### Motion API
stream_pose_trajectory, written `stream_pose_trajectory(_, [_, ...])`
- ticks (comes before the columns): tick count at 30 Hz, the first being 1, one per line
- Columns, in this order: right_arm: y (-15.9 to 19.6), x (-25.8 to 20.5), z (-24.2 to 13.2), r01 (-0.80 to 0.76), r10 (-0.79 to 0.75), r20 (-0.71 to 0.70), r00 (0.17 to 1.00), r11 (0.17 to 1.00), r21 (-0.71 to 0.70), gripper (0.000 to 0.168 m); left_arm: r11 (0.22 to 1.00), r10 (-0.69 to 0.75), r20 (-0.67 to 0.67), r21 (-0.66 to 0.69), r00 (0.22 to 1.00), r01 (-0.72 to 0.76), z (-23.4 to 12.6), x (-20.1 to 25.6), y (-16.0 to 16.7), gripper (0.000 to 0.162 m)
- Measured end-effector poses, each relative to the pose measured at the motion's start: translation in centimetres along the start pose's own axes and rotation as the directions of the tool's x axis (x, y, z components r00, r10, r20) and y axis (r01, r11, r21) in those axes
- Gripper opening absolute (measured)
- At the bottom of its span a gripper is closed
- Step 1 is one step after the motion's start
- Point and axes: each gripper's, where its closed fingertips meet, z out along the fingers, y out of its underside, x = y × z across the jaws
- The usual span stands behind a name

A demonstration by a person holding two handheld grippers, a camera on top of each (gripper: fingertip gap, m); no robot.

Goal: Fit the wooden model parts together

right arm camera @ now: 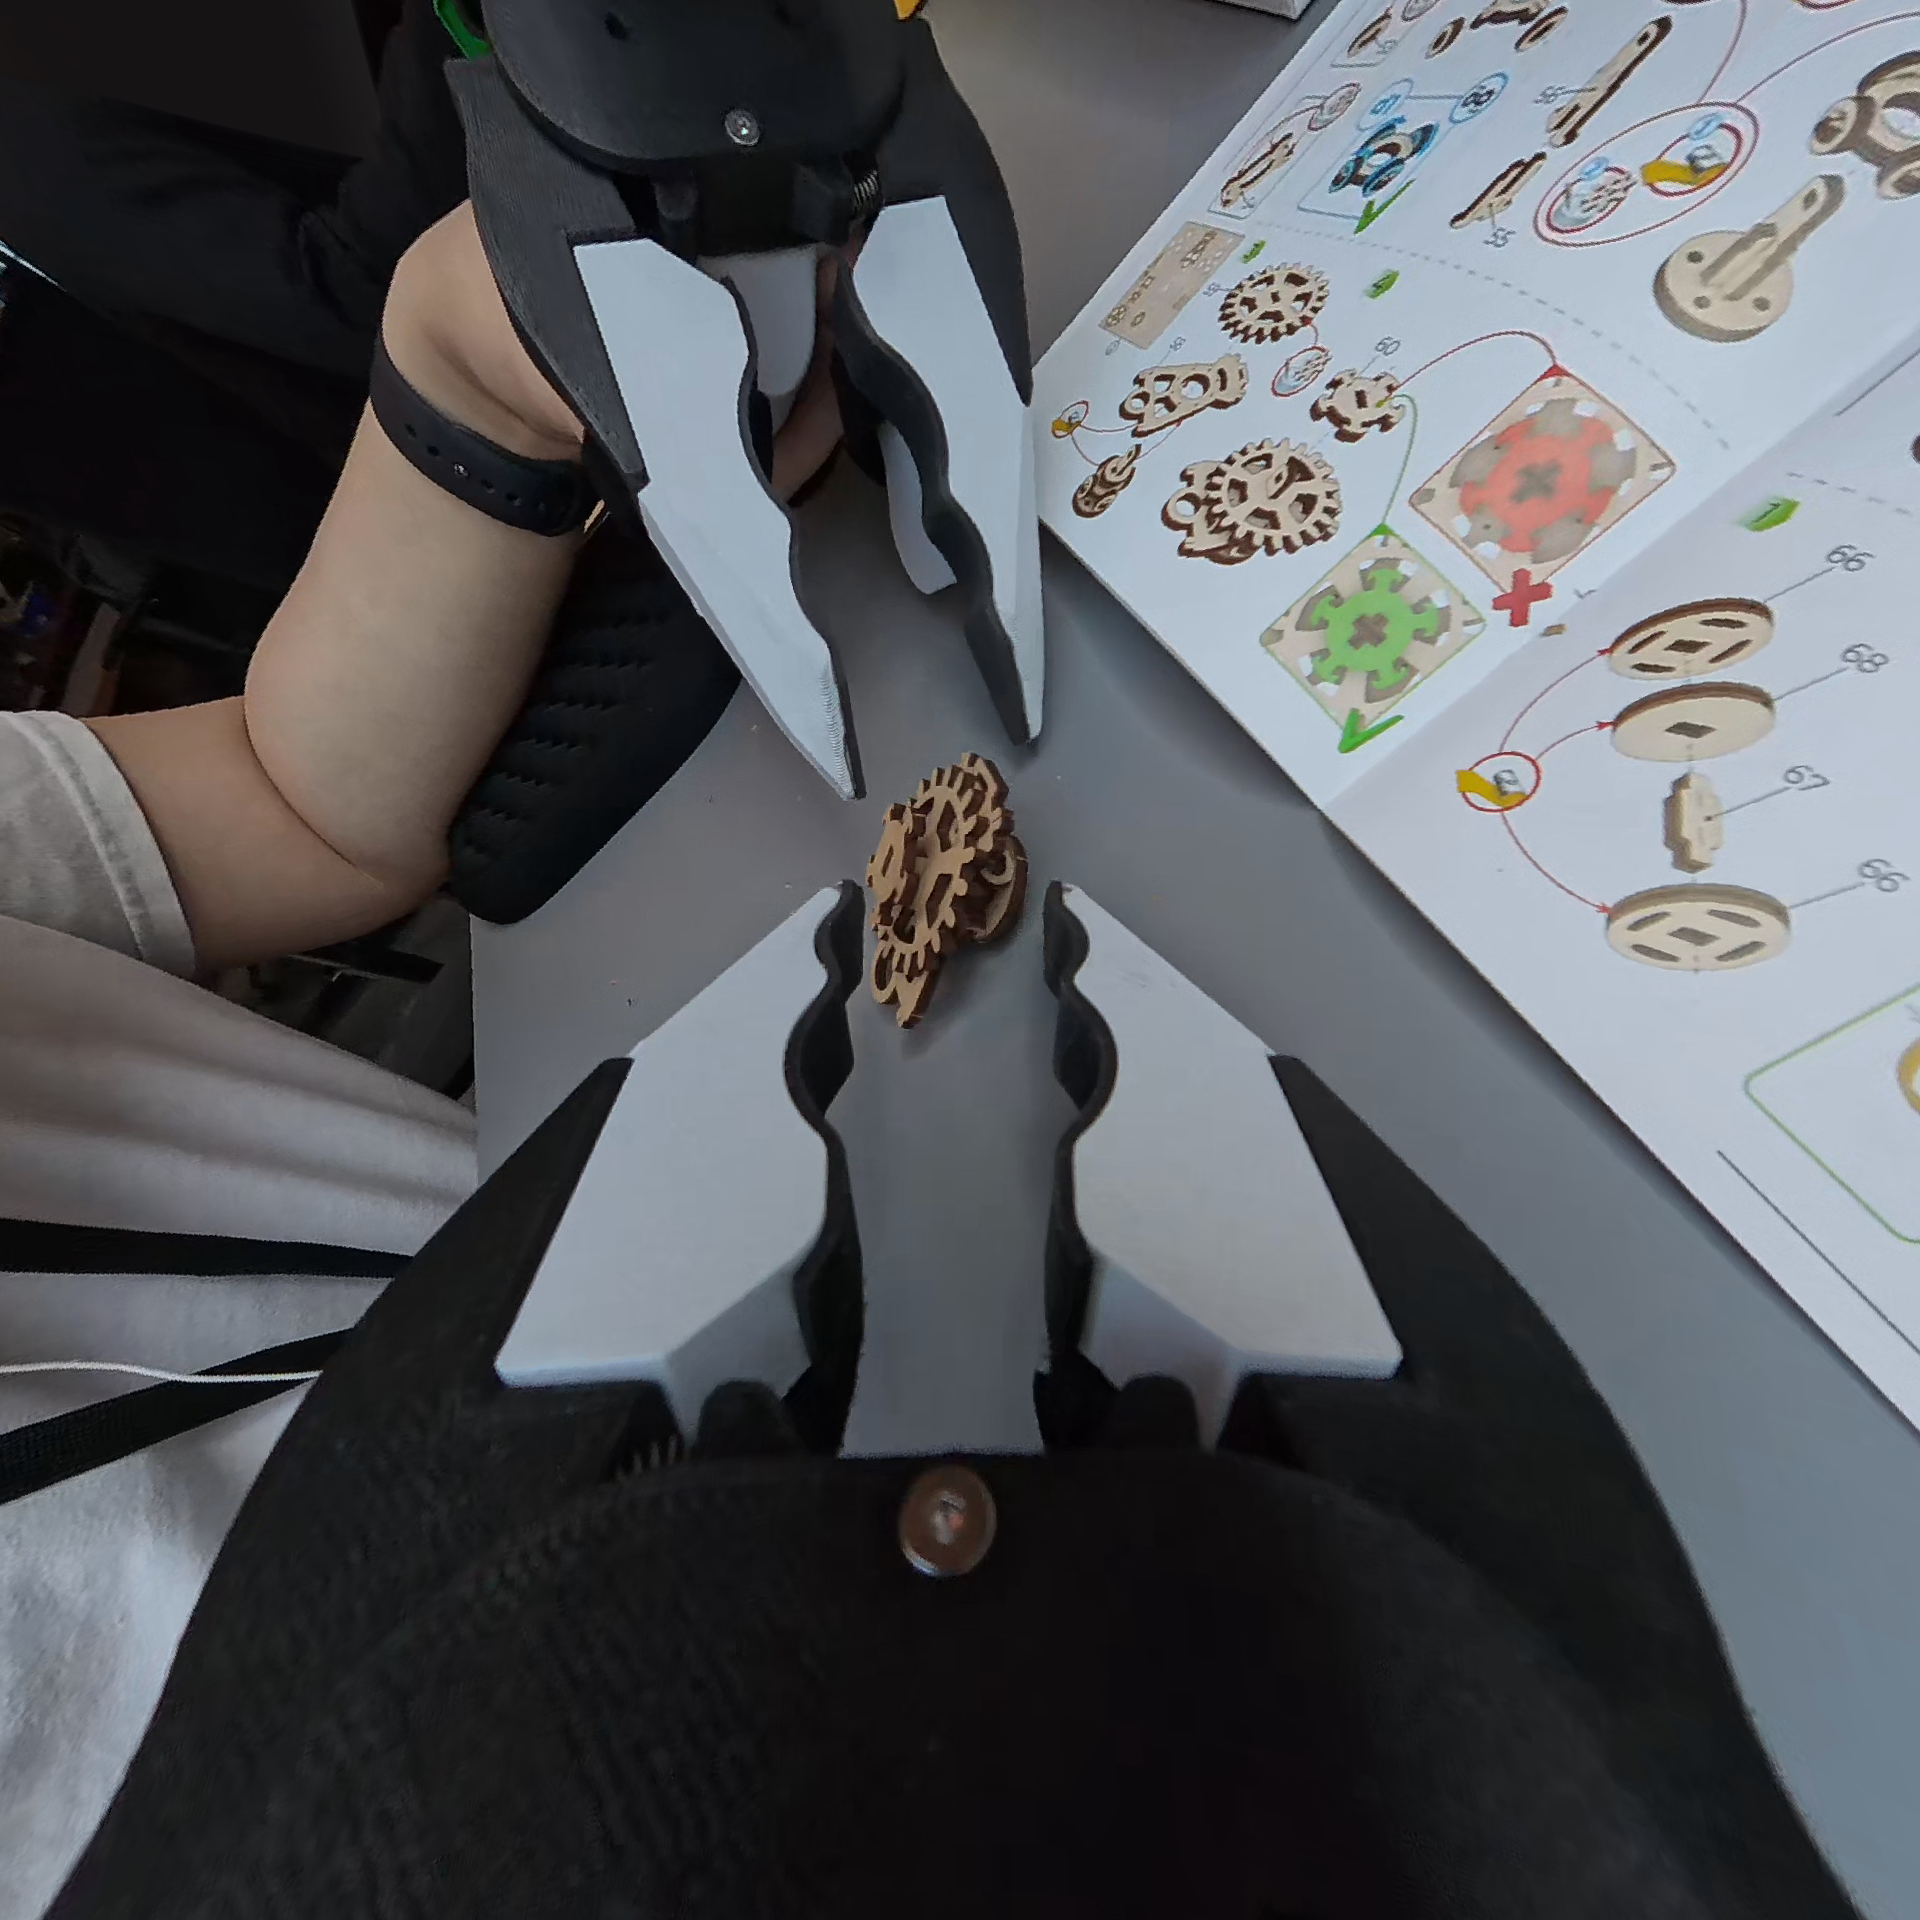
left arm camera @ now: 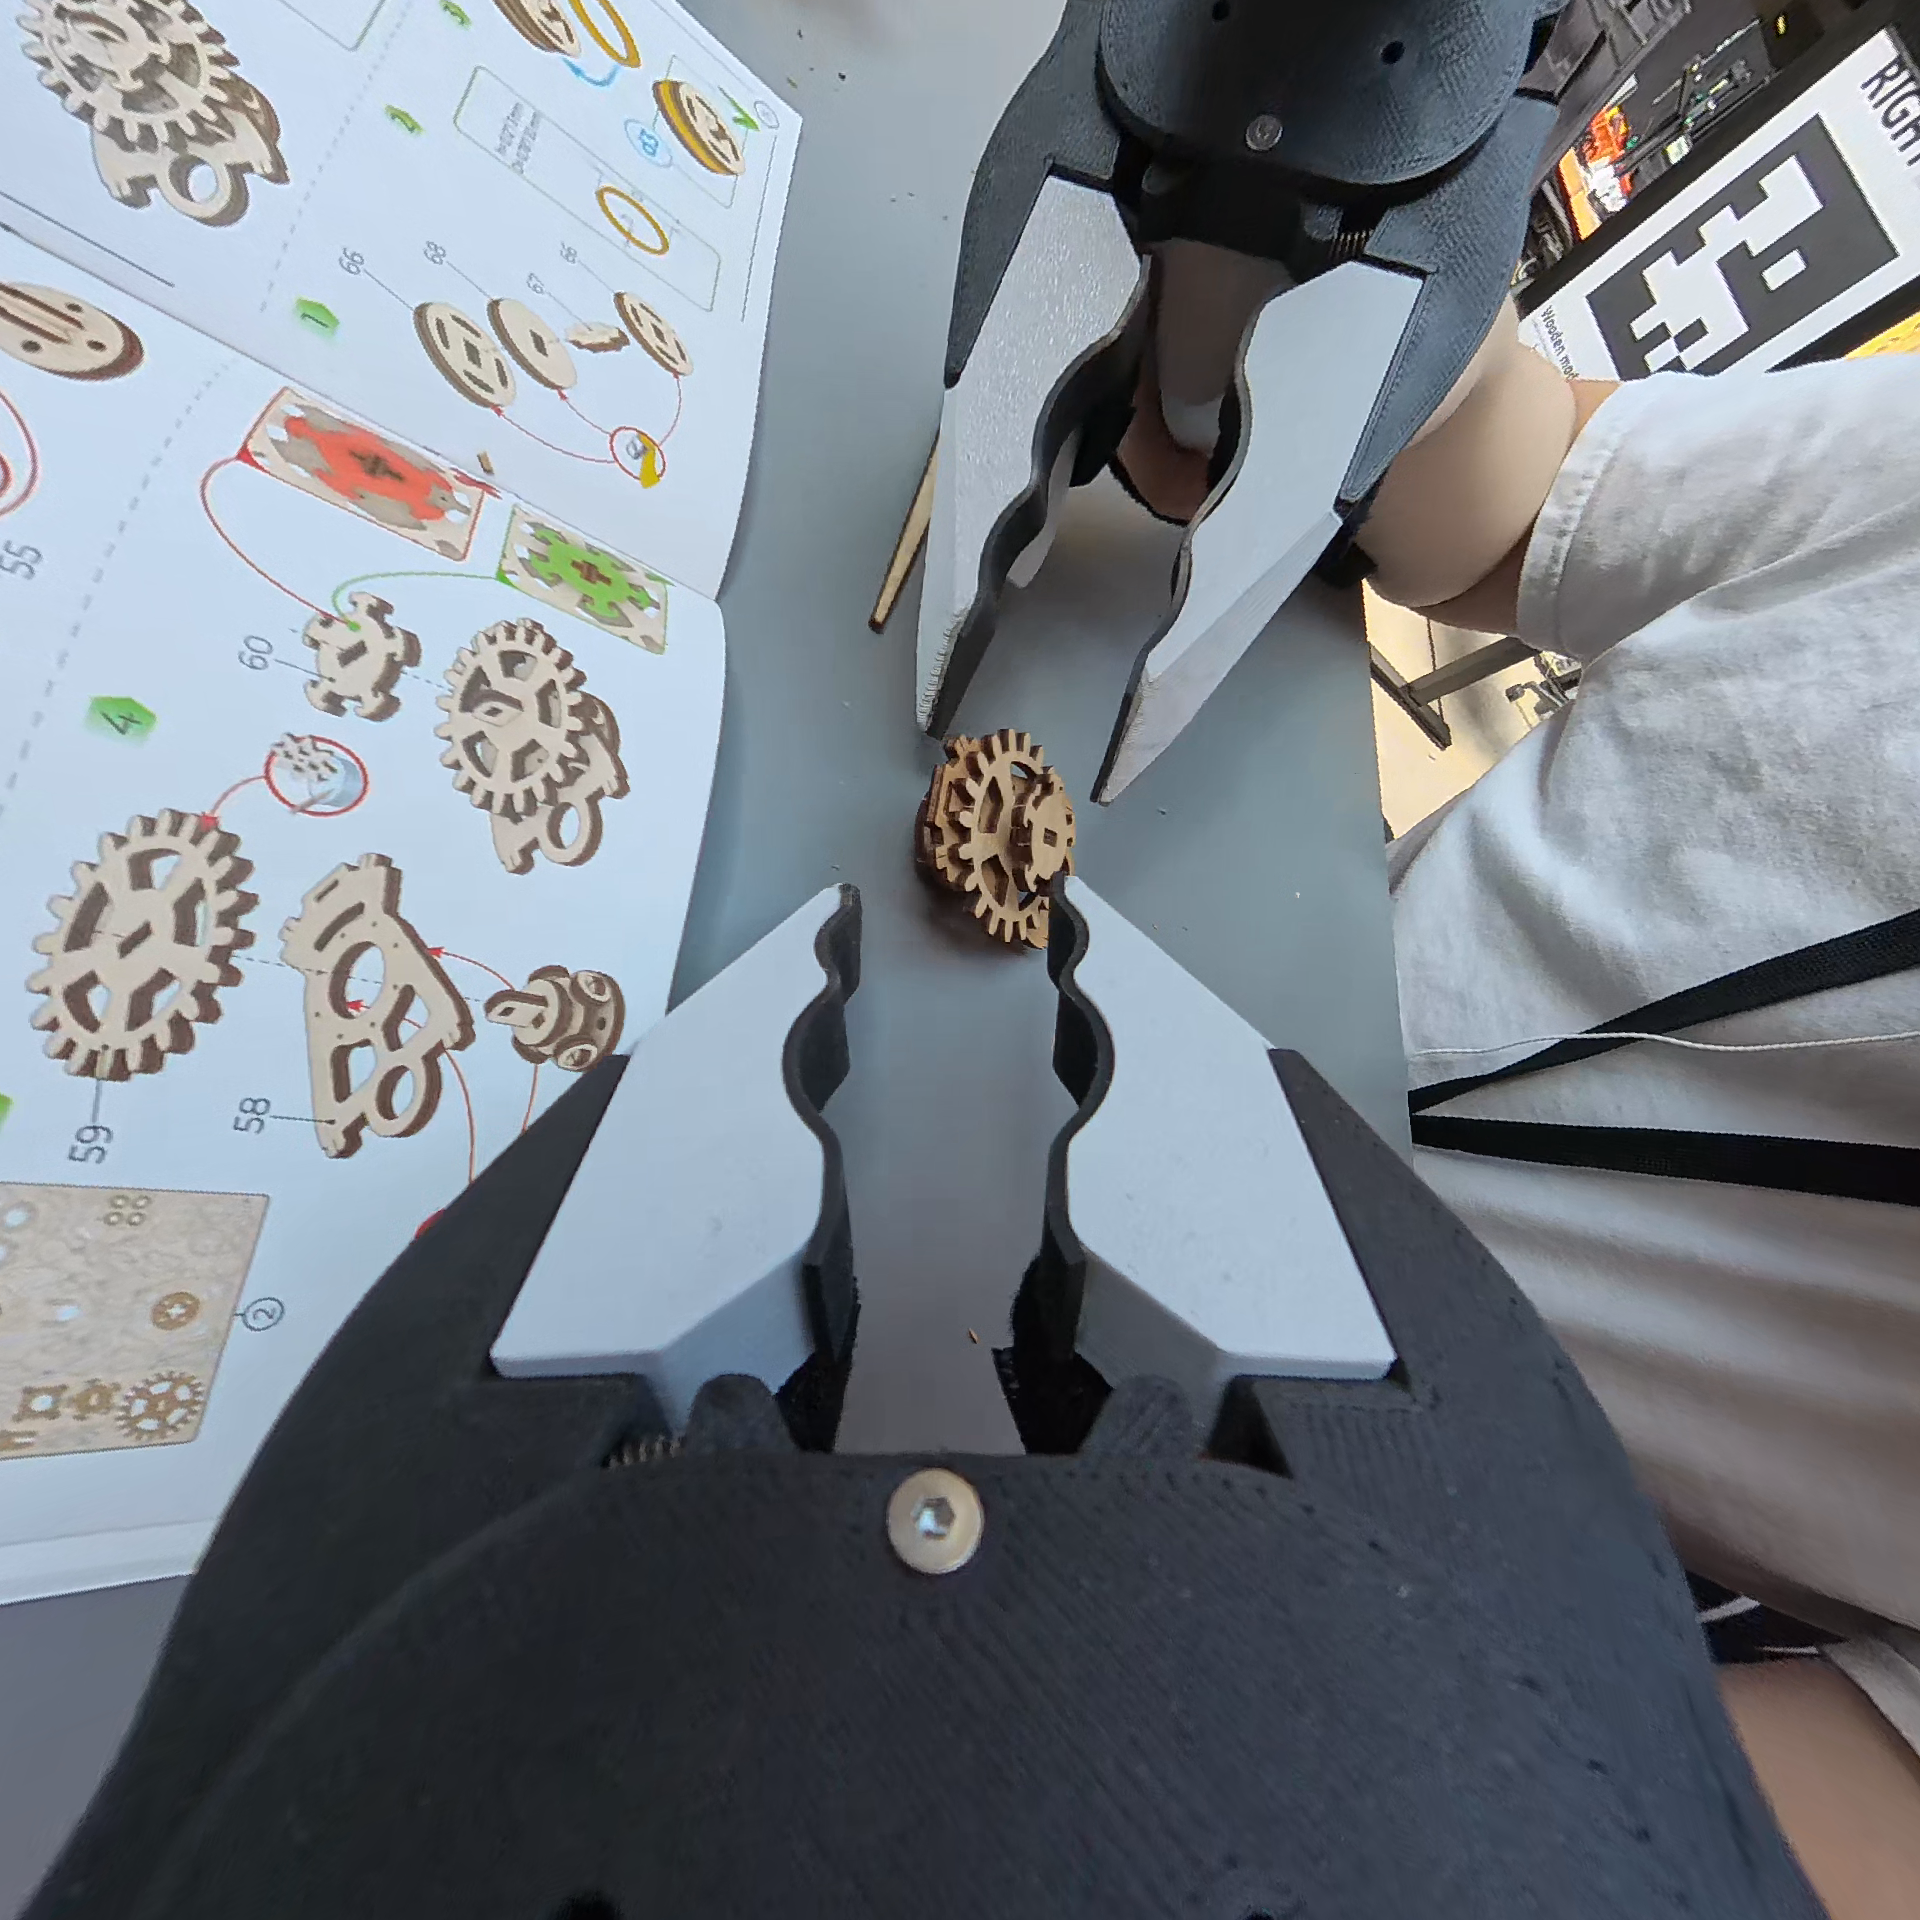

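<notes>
A small wooden gear assembly (left arm camera: 992,836) of stacked toothed wheels lies on the grey table (left arm camera: 1226,914), between the two grippers, which face each other. My left gripper (left arm camera: 954,891) is open and empty, and its tips reach the near side of the assembly. My right gripper (left arm camera: 1018,762) comes in from the far side, open and empty, its tips just short of the assembly. In the right wrist view the assembly (right arm camera: 945,883) sits partly between the tips of my right gripper (right arm camera: 951,891), and the left gripper (right arm camera: 935,762) stands open opposite. Neither gripper holds it.
An instruction sheet (left arm camera: 364,623) with printed gear diagrams covers the table beside the grippers, and it also shows in the right wrist view (right arm camera: 1558,520). A thin wooden stick (left arm camera: 904,551) lies next to the right gripper. The table edge (left arm camera: 1387,831) and the person's white shirt (left arm camera: 1662,935) are close. Less than 4 cm separates the two grippers' tips.
</notes>
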Motion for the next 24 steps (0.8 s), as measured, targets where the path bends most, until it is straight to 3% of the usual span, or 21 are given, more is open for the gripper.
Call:
stream_pose_trajectory(2, [0.0,0.0,0.1,-0.015,0.015,0.007,1.000,1.000,0.001,0.033,1.000,-0.001,0.012,-0.012,1.000,0.001,0.3,-0.1,0.1,0.038])
stream_pose_trajectory(24, [0.5,0.1,0.6,-0.120,0.124,0.139,0.982,0.992,-0.033,0.026,0.999,-0.048,-0.101,0.001,0.994,0.049,1.6,0.7,-0.3,0.024])
